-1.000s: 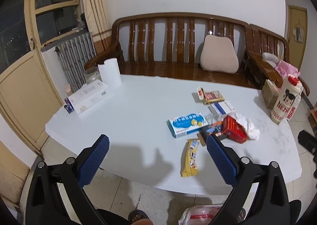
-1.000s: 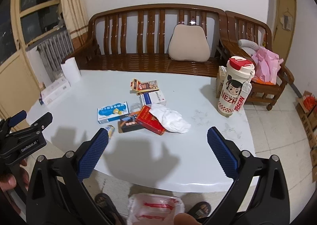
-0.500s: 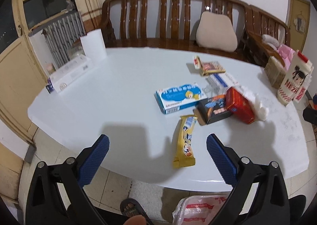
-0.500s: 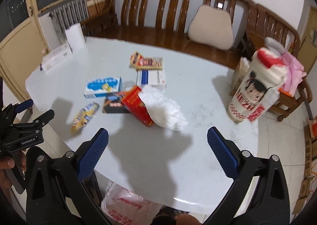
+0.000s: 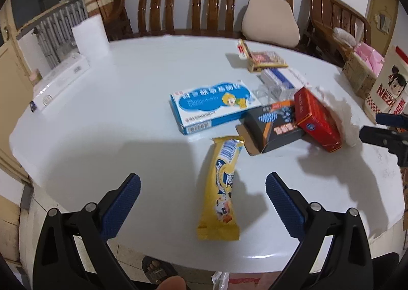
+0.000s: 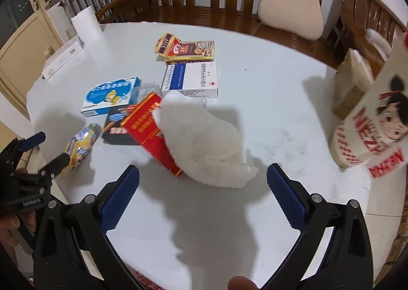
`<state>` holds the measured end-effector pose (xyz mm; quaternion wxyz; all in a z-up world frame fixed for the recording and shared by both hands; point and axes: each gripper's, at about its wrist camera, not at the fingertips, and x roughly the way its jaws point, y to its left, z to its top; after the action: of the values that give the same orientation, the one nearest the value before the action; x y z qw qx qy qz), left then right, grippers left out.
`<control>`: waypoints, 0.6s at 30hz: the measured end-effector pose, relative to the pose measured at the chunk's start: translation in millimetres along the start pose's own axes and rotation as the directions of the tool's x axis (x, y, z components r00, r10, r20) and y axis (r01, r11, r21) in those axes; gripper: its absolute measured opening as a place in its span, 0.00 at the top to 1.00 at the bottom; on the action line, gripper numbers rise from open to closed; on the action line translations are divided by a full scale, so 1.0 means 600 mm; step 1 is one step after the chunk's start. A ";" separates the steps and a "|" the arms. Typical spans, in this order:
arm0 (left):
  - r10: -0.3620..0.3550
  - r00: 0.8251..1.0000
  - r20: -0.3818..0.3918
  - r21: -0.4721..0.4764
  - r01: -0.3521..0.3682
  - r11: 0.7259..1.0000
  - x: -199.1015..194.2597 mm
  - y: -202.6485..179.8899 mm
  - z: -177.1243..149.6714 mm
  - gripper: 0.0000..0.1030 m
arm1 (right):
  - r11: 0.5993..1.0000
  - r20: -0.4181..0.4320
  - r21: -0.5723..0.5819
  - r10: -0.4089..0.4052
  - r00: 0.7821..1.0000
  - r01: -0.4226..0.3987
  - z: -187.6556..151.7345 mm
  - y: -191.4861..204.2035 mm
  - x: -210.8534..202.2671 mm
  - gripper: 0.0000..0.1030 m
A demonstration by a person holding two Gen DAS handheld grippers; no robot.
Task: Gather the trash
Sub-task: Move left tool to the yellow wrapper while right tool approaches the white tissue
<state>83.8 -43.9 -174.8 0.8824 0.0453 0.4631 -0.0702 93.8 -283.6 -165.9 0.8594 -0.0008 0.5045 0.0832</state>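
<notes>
A white table [image 5: 102, 116] holds scattered trash. A yellow snack wrapper [image 5: 221, 188] lies at the front, between my open left gripper's [image 5: 202, 200] spread fingers, a little beyond them. Behind it lie a blue-and-white box [image 5: 214, 103], a black box [image 5: 275, 126], a red box [image 5: 316, 121], a white-and-blue box [image 5: 283, 78] and a brown-and-red box [image 5: 262, 58]. My right gripper [image 6: 202, 188] is open over the table, just short of a crumpled white tissue [image 6: 204, 139] that leans on the red box [image 6: 148, 124]. The left gripper also shows at the left of the right wrist view [image 6: 40, 152].
A tall white jug with a cartoon face [image 6: 377, 116] stands at the table's right edge beside a brown carton [image 6: 352, 88]. A paper roll [image 5: 89, 35] and a long white box [image 5: 61, 80] sit at the far left. A wooden bench [image 5: 204, 4] with a cushion [image 5: 270, 22] stands behind.
Both grippers have moved forward and down over the table. The wrapper now lies between the left gripper's fingers, and the tissue is close before the right gripper. Both stay open.
</notes>
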 end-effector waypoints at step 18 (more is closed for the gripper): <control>-0.071 0.994 -0.082 -0.045 0.068 0.997 0.058 0.000 0.002 0.28 | 0.999 -0.047 0.028 0.019 0.999 -0.017 0.020 -0.024 0.069 0.18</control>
<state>104.5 -46.7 -202.6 0.8600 0.0134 0.5022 -0.0892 126.0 -290.7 -196.9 0.8464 0.0136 0.5257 0.0840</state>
